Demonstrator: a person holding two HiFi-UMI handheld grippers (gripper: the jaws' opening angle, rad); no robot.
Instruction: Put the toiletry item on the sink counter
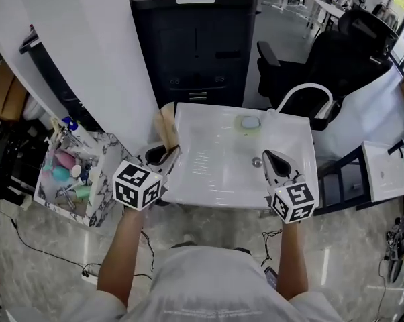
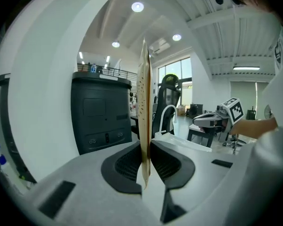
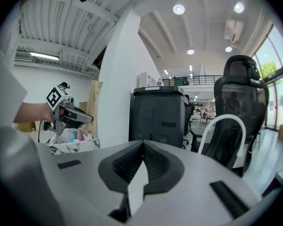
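Note:
A flat tan toiletry item [image 1: 167, 127], thin like a wooden comb, stands upright in my left gripper [image 1: 170, 154], which is shut on its lower end. It hangs over the left edge of the white sink counter [image 1: 209, 183]. In the left gripper view the item [image 2: 144, 93] shows edge-on, pinched between the black pads [image 2: 127, 166]. My right gripper [image 1: 268, 157] is shut with nothing in it, over the counter's right front part near the drain [image 1: 256, 161]. In the right gripper view its jaws [image 3: 142, 147] meet at the tip.
A curved white faucet [image 1: 303, 92] and a greenish soap dish [image 1: 249, 123] sit at the back of the counter. A marbled basket [image 1: 74, 180] of toiletries stands on the floor at left. Behind are a black cabinet [image 1: 195, 39] and an office chair [image 1: 336, 52].

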